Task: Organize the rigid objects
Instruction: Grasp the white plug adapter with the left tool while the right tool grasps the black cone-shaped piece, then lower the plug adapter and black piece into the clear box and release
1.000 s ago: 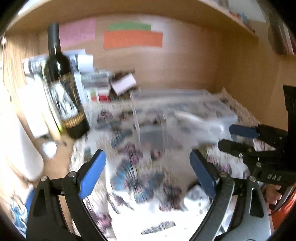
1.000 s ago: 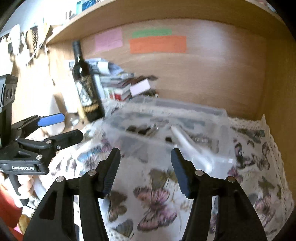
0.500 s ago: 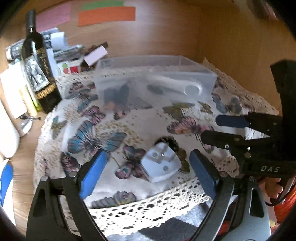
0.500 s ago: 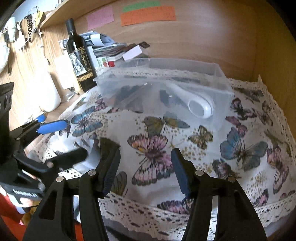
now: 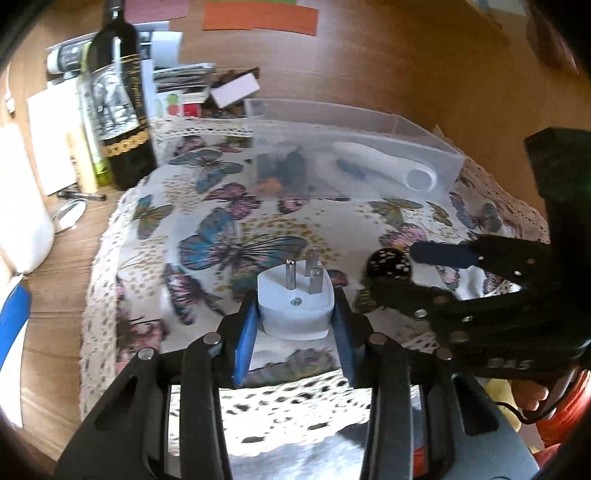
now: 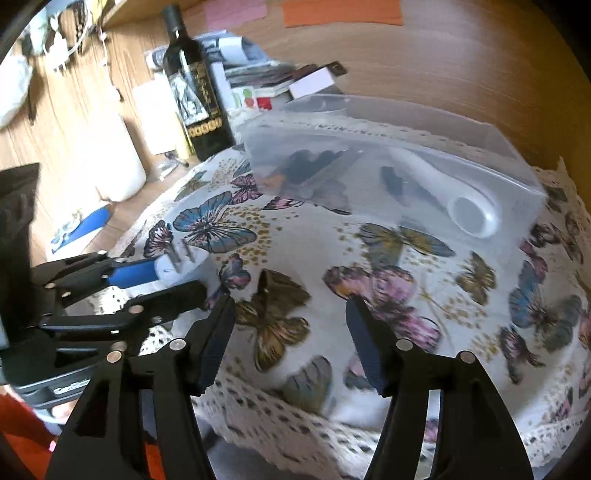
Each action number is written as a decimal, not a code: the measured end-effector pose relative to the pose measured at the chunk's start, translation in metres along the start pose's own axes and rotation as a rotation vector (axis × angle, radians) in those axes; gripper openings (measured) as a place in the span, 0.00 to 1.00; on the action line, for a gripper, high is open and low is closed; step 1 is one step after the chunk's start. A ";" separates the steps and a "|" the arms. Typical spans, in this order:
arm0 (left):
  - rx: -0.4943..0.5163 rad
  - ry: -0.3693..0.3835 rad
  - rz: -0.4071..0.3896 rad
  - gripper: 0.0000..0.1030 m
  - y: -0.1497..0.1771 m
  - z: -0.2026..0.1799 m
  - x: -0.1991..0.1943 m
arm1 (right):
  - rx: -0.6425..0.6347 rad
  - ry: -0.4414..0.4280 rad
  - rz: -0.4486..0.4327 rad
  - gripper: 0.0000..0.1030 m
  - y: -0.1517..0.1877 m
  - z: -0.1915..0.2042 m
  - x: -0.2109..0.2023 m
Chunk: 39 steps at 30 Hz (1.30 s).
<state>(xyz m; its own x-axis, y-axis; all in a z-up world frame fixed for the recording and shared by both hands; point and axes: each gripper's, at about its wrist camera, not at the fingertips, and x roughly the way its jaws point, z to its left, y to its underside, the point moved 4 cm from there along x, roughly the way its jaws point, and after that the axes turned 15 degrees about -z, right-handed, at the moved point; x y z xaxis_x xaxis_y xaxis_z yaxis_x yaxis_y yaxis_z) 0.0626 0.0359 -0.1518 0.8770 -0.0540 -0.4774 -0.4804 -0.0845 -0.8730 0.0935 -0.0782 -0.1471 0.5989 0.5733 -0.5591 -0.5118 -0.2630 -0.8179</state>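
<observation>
**Plug gripped at near edge of butterfly cloth**

Wooden tabletop [image 5: 55, 295] is covered by a butterfly-print cloth [image 5: 229, 236] with lace trim. A white plug [image 5: 295, 310] is clamped in the left gripper [image 5: 295, 332], fingers just closed onto its sides, prongs pointing away. Right gripper [image 6: 291, 343] is held over the cloth, fingers half-wide, just opened slightly, nothing between them. A clear plastic bin [image 6: 388, 162] is set further back, a wine bottle [image 5: 118, 103] left of it. Wood-panel wall behind carries coloured paper notes [image 5: 258, 16].

Home desk nook, butterfly tablecloth [image 5: 229, 236], wine bottle [image 5: 122, 110], stacked books [image 5: 181, 81]
</observation>
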 end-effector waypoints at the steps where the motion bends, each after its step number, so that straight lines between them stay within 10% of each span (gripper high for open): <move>1: 0.003 -0.005 -0.002 0.37 0.000 0.001 -0.001 | -0.007 0.000 0.020 0.57 0.002 0.003 0.009; 4: 0.008 -0.009 -0.012 0.37 -0.001 0.002 -0.003 | -0.055 0.055 0.000 0.55 0.002 0.008 0.016; 7: 0.008 -0.006 -0.027 0.37 -0.007 0.001 -0.006 | -0.060 0.076 -0.014 0.33 0.001 0.008 0.014; 26: 0.036 0.022 -0.197 0.37 -0.112 -0.018 -0.003 | -0.011 0.175 -0.281 0.32 -0.082 -0.049 -0.062; 39: 0.070 -0.006 -0.185 0.37 -0.156 -0.025 0.057 | -0.008 0.178 -0.324 0.33 -0.136 -0.073 -0.035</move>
<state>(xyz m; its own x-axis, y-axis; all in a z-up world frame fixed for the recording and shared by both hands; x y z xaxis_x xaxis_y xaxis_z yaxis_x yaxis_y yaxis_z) 0.1877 0.0208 -0.0403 0.9505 -0.0377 -0.3084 -0.3094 -0.0228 -0.9507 0.1874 -0.1190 -0.0258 0.8273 0.4840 -0.2852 -0.2736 -0.0962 -0.9570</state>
